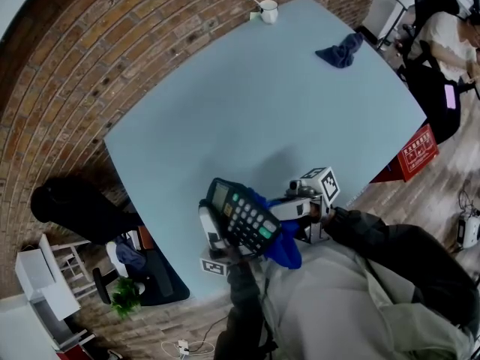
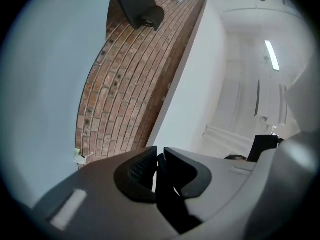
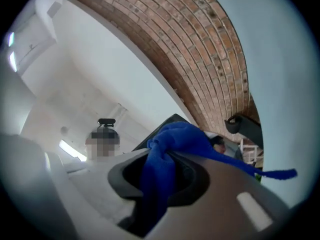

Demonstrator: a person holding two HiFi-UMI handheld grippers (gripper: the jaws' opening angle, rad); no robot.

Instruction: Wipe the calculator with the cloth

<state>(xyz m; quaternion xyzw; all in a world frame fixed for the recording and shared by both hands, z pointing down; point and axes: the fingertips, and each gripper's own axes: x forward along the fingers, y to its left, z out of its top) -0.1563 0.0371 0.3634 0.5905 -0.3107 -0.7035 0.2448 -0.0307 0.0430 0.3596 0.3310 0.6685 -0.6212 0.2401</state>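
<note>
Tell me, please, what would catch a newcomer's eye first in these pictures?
The black calculator with green and white keys stands out first, held tilted in the left gripper by the near edge of the pale blue table. Right beside it bunches the bright blue cloth, clamped in the right gripper. A darker blue rag lies far off at the table's right.

We find the pale blue worktop (image 1: 247, 118) open across its middle; a white ceramic mug (image 1: 268, 10) at its far edge, a crumpled dark blue rag (image 1: 341, 51) far right and the black calculator (image 1: 244, 216) held near us obstruct.
</note>
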